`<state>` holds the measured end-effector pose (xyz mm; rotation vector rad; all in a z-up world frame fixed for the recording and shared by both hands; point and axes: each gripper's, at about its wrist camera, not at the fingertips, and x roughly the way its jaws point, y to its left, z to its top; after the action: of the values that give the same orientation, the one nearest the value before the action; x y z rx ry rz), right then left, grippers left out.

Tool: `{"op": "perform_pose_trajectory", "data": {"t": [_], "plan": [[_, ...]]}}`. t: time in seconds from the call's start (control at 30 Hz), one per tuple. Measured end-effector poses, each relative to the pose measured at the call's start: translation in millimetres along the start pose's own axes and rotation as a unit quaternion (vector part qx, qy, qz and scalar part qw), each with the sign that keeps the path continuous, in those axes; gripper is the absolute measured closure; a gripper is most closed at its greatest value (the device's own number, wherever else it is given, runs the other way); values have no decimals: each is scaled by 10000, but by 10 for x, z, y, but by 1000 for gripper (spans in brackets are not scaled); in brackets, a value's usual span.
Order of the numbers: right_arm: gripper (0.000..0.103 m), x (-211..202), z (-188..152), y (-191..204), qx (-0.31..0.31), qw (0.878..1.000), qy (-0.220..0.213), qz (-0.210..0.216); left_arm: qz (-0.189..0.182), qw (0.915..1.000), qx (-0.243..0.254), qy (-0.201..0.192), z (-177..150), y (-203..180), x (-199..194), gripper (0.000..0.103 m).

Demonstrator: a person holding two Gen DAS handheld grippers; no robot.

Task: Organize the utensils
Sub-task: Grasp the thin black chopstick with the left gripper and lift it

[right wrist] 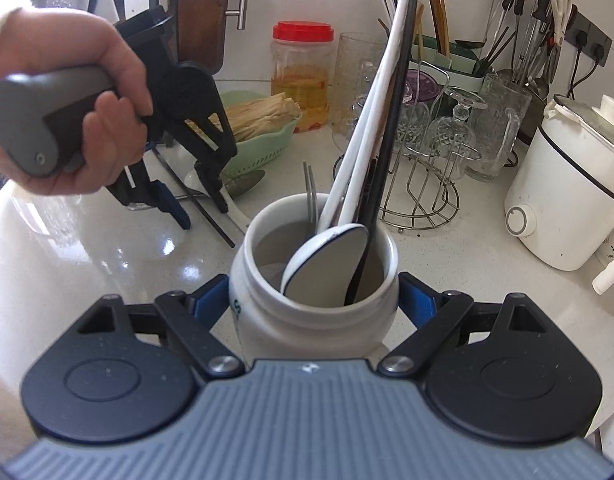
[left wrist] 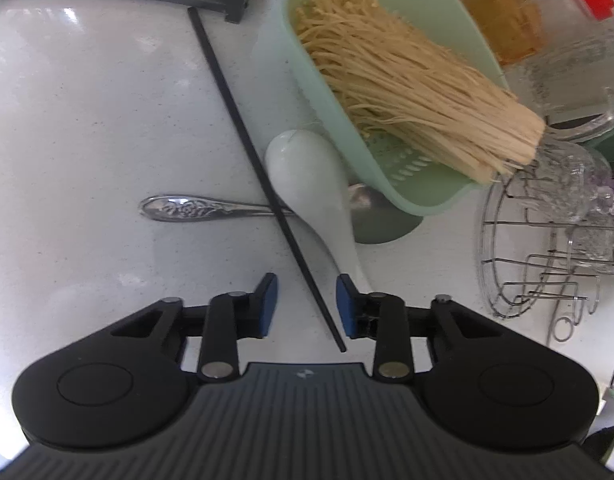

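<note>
The left gripper points down with jaws released astride a thin black chopstick, which crosses a silver spoon on open white surface. The right gripper clenches a white ceramic utensil jar.

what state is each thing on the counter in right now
left gripper: jaws open, astride the black chopstick, not touching it
right gripper: jaws shut on the white jar
black chopstick: flat on counter, lying across the metal spoon
metal spoon: flat
white spoon: flat, beside the green basket
white jar: upright, utensils inside
green basket: holds enoki mushrooms
</note>
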<state>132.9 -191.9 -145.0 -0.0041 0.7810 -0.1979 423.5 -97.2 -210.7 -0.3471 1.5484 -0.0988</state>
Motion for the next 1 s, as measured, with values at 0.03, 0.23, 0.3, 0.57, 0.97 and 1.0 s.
{"op": "perform_pose_trajectory", "data": {"t": [0.03,0.23,0.3,0.57,0.97,1.0], "plan": [[12,-1,-4,-1,7,10000,-11,-2,51,10000,-15,24,9,7,2,74],[12,-1,-14,3,30,10000,-56,-17,344,9989,-266,187,66,-12,-1,83],[12,-2,-16,2,44,10000,-76,-24,394,9987,-274,171,89,-25,-7,84],[12,1,-33,-4,42,9999,-151,-12,541,9985,-30,-16,85,-89,-39,94],[12,8,-41,-25,-74,9998,-182,72,225,9975,654,-155,-356,308,-370,98],[12,10,-42,-25,-88,9997,-187,85,217,9967,763,-199,-411,342,-406,98]]}}
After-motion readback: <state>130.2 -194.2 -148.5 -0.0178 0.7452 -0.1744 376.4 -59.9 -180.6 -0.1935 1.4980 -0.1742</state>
